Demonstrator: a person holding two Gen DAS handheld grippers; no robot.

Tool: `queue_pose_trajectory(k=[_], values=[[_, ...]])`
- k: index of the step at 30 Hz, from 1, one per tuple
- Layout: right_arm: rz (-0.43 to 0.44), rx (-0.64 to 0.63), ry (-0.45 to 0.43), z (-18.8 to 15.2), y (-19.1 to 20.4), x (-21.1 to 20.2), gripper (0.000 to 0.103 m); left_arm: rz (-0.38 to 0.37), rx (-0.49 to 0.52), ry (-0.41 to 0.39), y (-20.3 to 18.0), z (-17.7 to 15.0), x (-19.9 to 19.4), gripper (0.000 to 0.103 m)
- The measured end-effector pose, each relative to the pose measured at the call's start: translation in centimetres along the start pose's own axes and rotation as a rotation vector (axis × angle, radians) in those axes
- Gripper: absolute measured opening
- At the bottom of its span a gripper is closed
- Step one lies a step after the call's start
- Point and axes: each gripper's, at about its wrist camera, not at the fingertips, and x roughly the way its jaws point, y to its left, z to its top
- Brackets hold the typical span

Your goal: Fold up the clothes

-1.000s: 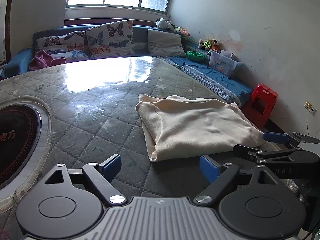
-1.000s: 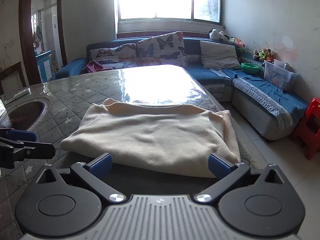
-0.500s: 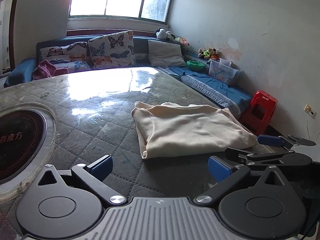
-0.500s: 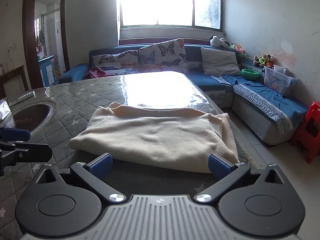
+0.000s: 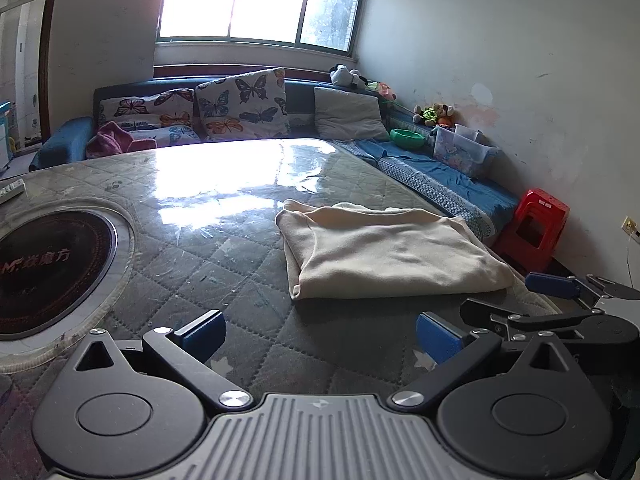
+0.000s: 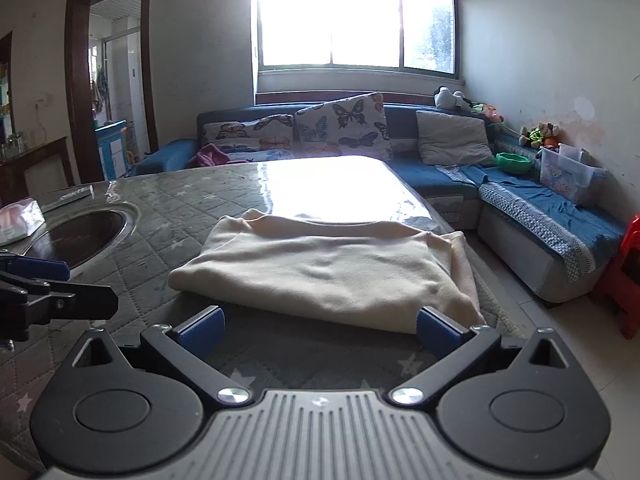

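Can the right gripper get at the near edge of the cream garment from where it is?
Probably yes: the right gripper is open, the cream garment lies straight ahead of its fingers, and nothing sits between them.

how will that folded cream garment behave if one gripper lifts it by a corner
The cream garment looks soft, its edges rounded and sagging, so it would likely droop and unfold from a single corner. It appears light for its bulk. On the glossy table cover it would probably slide if pushed.
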Motion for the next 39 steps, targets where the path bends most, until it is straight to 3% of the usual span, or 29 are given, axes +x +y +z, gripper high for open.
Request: queue_pose_trajectory(k=[26,39], values=[[0.035,-0.023,-0.003,-1.9,1.5,-2.6,0.103,0.032,0.057,-0.046,-1.9,-1.6,-2.8,0.103],[0.047,0.004,0.012,-1.9,1.1,-2.0,0.103,0.046,0.069,-0.030,-2.1,-1.3,-2.2,0.103]])
